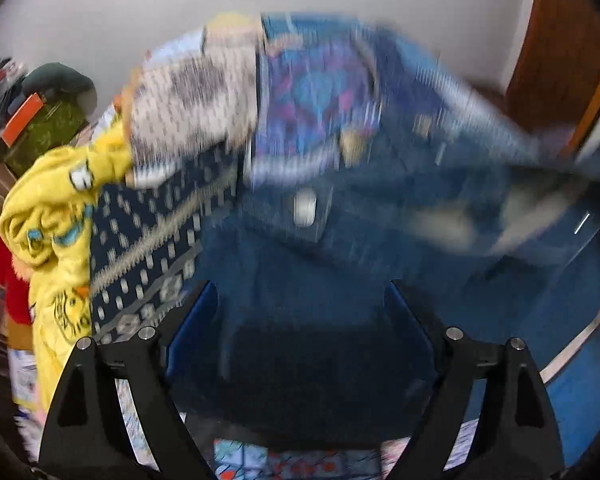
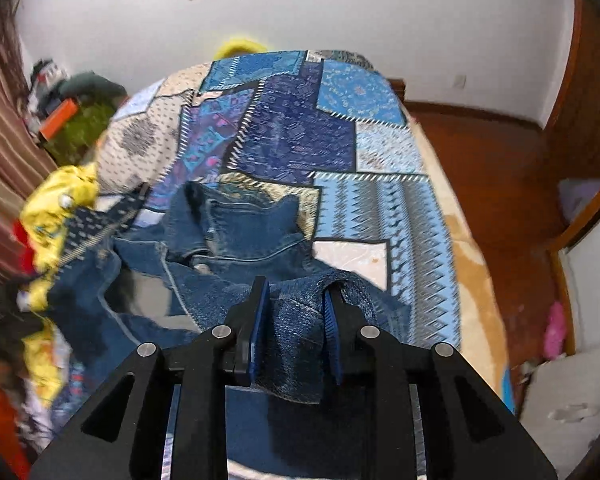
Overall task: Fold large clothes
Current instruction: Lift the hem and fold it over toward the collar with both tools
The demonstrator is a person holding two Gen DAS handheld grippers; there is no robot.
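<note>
A blue denim jacket [image 2: 228,236] lies crumpled on the patchwork bedspread [image 2: 300,128], collar toward the far end. My right gripper [image 2: 294,292] is shut on a fold of the denim jacket, which bunches between its blue pads and hangs below. In the blurred left wrist view the denim [image 1: 300,280] fills the middle. My left gripper [image 1: 300,292] has its jaws wide apart over the denim, with cloth lying between and under them.
A yellow printed garment [image 1: 56,216] and a navy patterned one [image 1: 148,232] are heaped at the bed's left edge. A green bag with an orange box [image 2: 60,116] stands by the striped curtain. Wooden floor [image 2: 492,184] and a wooden door are on the right.
</note>
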